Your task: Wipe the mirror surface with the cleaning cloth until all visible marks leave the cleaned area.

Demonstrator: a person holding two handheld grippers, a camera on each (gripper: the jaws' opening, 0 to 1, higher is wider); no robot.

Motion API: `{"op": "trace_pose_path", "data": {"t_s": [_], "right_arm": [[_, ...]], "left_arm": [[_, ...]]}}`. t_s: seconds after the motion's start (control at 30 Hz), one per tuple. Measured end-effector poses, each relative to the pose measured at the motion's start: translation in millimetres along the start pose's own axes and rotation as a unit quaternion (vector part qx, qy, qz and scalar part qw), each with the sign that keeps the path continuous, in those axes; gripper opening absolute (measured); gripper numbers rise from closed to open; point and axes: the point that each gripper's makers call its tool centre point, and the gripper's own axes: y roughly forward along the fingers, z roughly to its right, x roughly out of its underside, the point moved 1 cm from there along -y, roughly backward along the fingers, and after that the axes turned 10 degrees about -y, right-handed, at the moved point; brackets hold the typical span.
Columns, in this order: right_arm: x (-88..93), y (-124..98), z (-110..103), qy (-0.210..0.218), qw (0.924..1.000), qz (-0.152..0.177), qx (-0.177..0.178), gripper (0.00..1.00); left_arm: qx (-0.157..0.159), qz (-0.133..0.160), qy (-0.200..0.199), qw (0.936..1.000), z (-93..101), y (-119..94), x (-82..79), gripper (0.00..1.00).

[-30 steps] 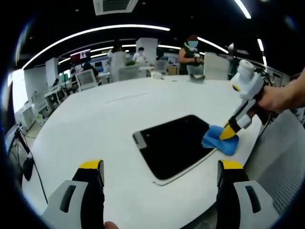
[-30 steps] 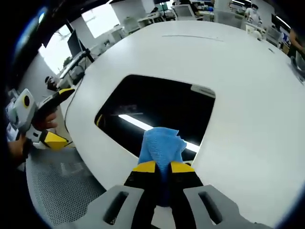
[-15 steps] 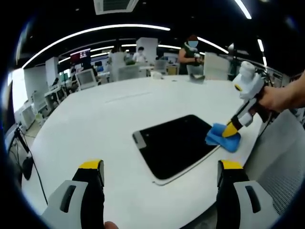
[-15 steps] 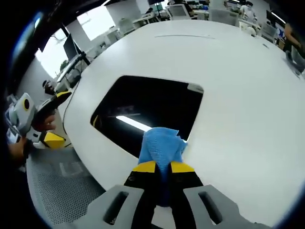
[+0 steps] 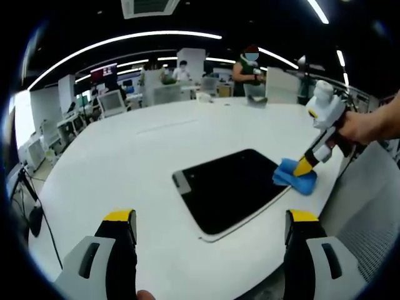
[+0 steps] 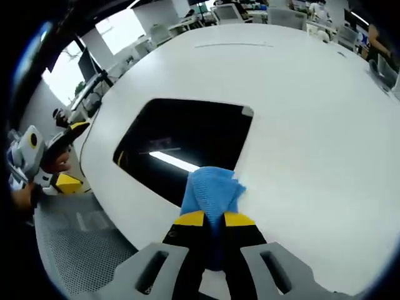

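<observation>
My right claw is at 6 o'clock in the right gripper view, yellow tips clamped tight on the blue cloth. Cloth sticks up out of the tips toward 12, bunched. Its far end sits right at the near corner of the mirror, partly over the white table.

Mirror is a dark rounded rectangle lying flat on the table, running from the cloth toward 11 o'clock. It reflects a bright ceiling light strip just past the cloth. Can't tell from here whether any marks sit on the glass.

My left claw in the left gripper view: tips wide apart at 7 and 5 o'clock, holding nothing, raised over the near table edge. Mirror is just past centre, toward 4 o'clock. At 3 o'clock the right claw comes in from the side, my hand gripping its handle, tips pressing the cloth down at the mirror's right corner.

In the right gripper view the left claw shows at 9 o'clock, off the table edge, over a grey perforated floor.

Far side, 12 o'clock in the left gripper view: office desks, monitors, people standing, curved ceiling light strips.
</observation>
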Motion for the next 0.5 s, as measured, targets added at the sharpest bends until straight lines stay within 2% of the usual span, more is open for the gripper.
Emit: {"op": "trace_pose_path", "data": {"t_s": [0.5], "right_arm": [[-9.6, 4.3, 3.1, 0.005, 0.9999, -0.007, 0.007, 0.04]], "left_arm": [[-0.001, -0.002, -0.003, 1.0, -0.6, -0.3, 0.4, 0.99]]}}
